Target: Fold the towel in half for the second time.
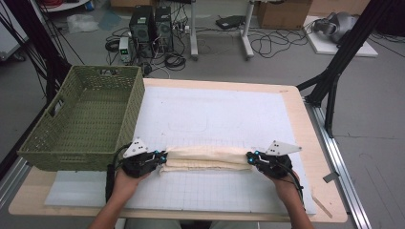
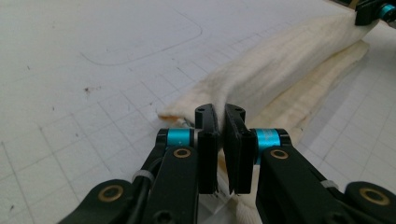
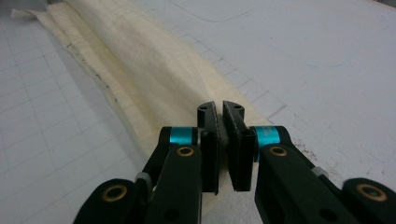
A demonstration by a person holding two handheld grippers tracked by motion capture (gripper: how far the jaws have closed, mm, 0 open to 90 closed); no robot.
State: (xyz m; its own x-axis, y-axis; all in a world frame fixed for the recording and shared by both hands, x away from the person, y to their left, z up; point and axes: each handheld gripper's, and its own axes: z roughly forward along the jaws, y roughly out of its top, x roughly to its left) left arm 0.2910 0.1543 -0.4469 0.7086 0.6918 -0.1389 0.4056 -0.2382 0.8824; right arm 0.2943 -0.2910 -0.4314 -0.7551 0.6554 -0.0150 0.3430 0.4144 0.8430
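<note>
We see a folded cream cloth [image 1: 206, 158] lying along the near part of the white gridded mat [image 1: 215, 114], stretched between our two tools. The left gripper [image 1: 164, 158] is clenched on the cloth's left end, the right gripper [image 1: 250, 158] on its right end. Beyond the cloth the mat is bare up to its far edge. A green woven basket [image 1: 81, 119] stands at the table's left, overhanging the edge, near the left gripper. Where each set of jaws bites, the cloth's edge is hidden.
</note>
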